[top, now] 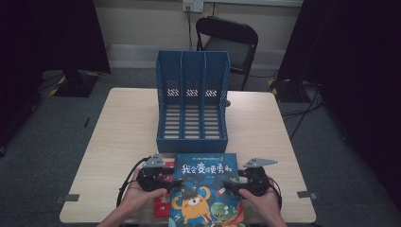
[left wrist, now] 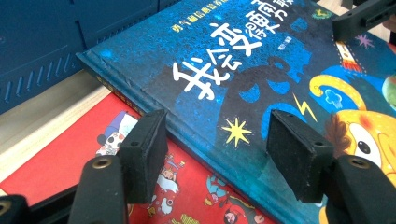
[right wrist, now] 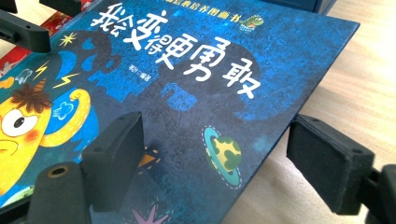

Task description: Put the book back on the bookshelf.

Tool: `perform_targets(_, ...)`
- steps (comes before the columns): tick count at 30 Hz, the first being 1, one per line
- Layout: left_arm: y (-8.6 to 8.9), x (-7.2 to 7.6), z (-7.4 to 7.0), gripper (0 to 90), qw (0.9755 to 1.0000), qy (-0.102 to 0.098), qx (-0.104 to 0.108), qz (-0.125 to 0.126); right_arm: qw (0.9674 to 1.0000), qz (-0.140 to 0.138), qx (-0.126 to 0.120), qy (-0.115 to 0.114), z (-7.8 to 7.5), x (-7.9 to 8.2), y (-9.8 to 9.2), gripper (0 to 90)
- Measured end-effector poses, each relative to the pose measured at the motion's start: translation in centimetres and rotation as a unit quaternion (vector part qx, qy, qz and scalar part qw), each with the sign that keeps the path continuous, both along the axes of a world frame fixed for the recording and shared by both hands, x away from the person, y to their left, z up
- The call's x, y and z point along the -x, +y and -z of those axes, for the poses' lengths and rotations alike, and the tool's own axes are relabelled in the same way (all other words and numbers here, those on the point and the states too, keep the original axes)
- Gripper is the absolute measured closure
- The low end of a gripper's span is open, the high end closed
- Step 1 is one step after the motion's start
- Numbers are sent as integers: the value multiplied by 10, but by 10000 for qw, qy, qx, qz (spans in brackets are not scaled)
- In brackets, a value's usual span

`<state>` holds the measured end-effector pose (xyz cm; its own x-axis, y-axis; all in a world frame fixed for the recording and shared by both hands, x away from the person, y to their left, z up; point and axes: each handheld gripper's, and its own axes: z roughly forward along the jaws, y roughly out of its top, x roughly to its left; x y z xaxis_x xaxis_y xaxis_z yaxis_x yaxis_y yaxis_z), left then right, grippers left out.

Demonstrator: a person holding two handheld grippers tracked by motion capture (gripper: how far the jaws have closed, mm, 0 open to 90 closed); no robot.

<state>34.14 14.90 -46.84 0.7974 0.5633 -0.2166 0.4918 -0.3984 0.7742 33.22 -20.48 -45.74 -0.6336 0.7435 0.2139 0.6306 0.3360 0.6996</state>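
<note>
- blue book (top: pixel 207 189): one, a hardcover picture book, flat on the near edge of the table (top: pixel 265 127), cover up, just in front of the file rack. it lies partly over the red book. not lifted, not yet gripped.
- red book (top: pixel 163 198): one, flat under the blue book's left side, a strip of its cover showing beyond the blue spine (left wrist: pixel 140 112).
- left gripper (top: pixel 176 182): one, held at the blue book's left edge. in the left gripper view its jaws stand apart, one pad (left wrist: pixel 144 149) over the red cover, the other (left wrist: pixel 299 158) over the blue cover, straddling the spine. no pad presses; it has hold of nothing.
- right gripper (top: pixel 227 183): one, at the blue book's right edge. in the right gripper view its jaws stand wide, one pad (right wrist: pixel 116 154) above the cover, the other (right wrist: pixel 327 158) out past the edge over bare wood. it has hold of nothing.
- file rack (top: pixel 192 101): one, blue, three compartments, all three without books, standing mid-table behind the books.
- progress, as i judge it: early. i read the job as getting the books into the rack; none is in. left to do: close on the blue book, stand it up, slot it, then the red one.
- chair (top: pixel 227 45): one, black, beyond the table.
</note>
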Motion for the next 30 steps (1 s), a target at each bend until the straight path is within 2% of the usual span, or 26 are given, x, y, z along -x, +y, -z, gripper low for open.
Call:
perform_targets(3, 0, 0, 0, 379, 10000, 7, 21, -14, 10000, -6, -14, -76, -3, 1, -1, 212)
perform_targets(6, 2, -2, 0, 380, 9998, 131, 130, -32, 9998, -79, -56, -185, -10, 1, -3, 236)
perform_targets(8, 3, -3, 0, 379, 9998, 137, 150, -38, 9997, -110, -43, -199, -12, 0, -3, 238)
perform_targets(16, 6, -7, 0, 394, 9995, 236, 210, -77, 9989, -310, -32, -351, -17, -11, 1, 206)
perform_targets(18, 8, -9, 0, 412, 9991, 308, 265, -80, 9981, -321, -107, -520, -24, -10, 3, 231)
perform_targets(19, 8, -9, 0, 412, 9991, 308, 265, -80, 9981, -321, -107, -520, -24, -10, 3, 231)
perform_targets(20, 8, -9, 1, 411, 9989, 341, 309, -83, 9977, -287, -156, -594, -28, -8, 2, 267)
perform_targets(25, 10, -12, 1, 402, 9983, 421, 391, -56, 9981, -251, -164, -546, -27, -8, 1, 281)
perform_targets(26, 10, -13, 1, 402, 9980, 467, 430, -36, 9987, -224, -140, -430, -24, -10, 0, 278)
perform_targets(27, 10, -13, 1, 403, 9980, 467, 430, -36, 9987, -224, -140, -430, -24, -10, 0, 278)
perform_targets(30, 11, -14, 1, 410, 9979, 488, 429, -5, 9992, -282, -170, -222, -14, -14, 0, 238)
